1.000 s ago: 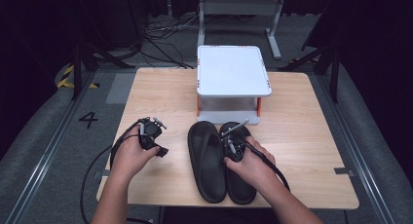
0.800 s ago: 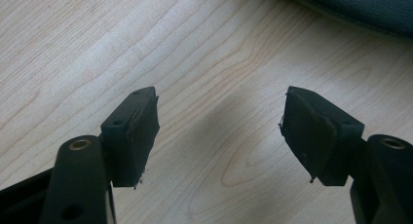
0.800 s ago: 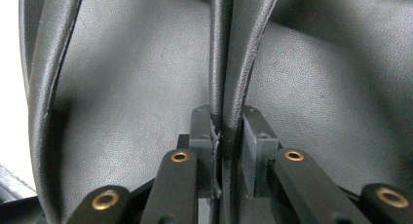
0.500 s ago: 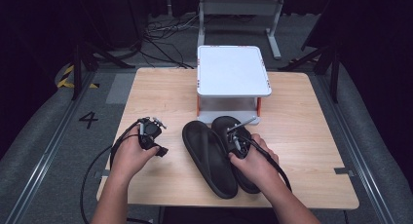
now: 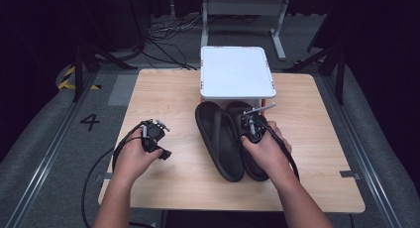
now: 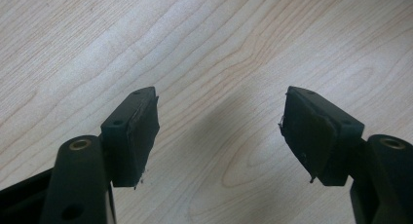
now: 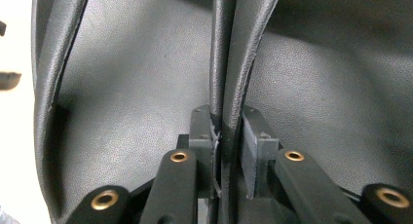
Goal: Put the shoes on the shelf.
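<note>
Vs a second ago: both black sandals sit further up the table, toes now touching the white stand. Right gripper clenched on two straps pinched together. Left gripper released, jaws apart over bare wood, unmoved. Floor marking reads "4". Count: two sandals, one stand.
</note>
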Demonstrator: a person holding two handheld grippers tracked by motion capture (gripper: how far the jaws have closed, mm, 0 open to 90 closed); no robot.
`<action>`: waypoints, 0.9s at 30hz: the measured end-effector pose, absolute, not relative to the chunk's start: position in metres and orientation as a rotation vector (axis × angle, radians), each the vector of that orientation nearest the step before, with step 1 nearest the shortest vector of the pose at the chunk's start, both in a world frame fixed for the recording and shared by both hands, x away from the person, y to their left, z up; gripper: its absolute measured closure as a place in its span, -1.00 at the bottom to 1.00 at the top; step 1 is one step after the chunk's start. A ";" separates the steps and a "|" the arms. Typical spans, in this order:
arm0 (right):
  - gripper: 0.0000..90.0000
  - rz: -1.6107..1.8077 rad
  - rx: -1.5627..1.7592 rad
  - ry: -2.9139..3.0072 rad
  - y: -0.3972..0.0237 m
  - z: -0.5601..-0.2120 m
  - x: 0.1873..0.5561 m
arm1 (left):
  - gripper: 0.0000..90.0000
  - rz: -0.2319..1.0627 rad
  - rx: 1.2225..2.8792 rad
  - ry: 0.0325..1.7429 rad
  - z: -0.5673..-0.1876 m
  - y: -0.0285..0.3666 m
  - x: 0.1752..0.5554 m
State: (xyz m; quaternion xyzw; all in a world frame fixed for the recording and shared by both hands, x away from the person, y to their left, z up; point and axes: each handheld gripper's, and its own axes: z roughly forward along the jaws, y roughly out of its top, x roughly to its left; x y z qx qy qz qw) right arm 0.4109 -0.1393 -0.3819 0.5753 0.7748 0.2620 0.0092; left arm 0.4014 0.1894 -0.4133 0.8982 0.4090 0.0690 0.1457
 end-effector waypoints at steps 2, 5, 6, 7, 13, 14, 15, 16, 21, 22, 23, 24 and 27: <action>0.73 0.848 1.813 2.396 -0.143 -0.381 0.416 | -0.32 0.193 2.583 1.184 -0.413 0.189 0.401; 0.73 0.869 1.829 2.374 -0.146 -0.381 0.421 | -0.32 0.195 2.580 1.183 -0.414 0.190 0.401; 0.73 0.879 1.845 2.350 -0.149 -0.381 0.426 | -0.32 0.196 2.584 1.182 -0.414 0.190 0.401; 0.73 0.883 1.860 2.337 -0.150 -0.380 0.429 | -0.32 0.195 2.582 1.182 -0.414 0.190 0.401; 0.73 0.944 1.882 2.286 -0.157 -0.379 0.441 | -0.32 0.200 2.581 1.177 -0.413 0.191 0.401; 0.73 0.954 1.885 2.273 -0.158 -0.378 0.443 | -0.32 0.198 2.580 1.176 -0.413 0.192 0.401; 0.73 0.962 1.891 2.261 -0.159 -0.378 0.445 | -0.32 0.195 2.579 1.182 -0.414 0.192 0.402; 0.73 0.963 1.902 2.247 -0.160 -0.378 0.447 | -0.32 0.191 2.575 1.188 -0.414 0.193 0.402; 0.72 0.968 1.928 2.205 -0.159 -0.379 0.457 | -0.32 0.187 2.571 1.196 -0.414 0.193 0.401; 0.72 0.970 1.937 2.198 -0.158 -0.380 0.459 | -0.32 0.186 2.572 1.195 -0.414 0.193 0.402; 0.72 0.970 1.937 2.190 -0.156 -0.380 0.460 | -0.32 0.187 2.572 1.194 -0.415 0.193 0.402; 0.72 0.969 1.943 2.179 -0.155 -0.379 0.462 | -0.32 0.187 2.572 1.194 -0.415 0.193 0.402; 0.72 0.971 1.950 2.176 -0.152 -0.380 0.467 | -0.32 0.188 2.571 1.194 -0.415 0.193 0.402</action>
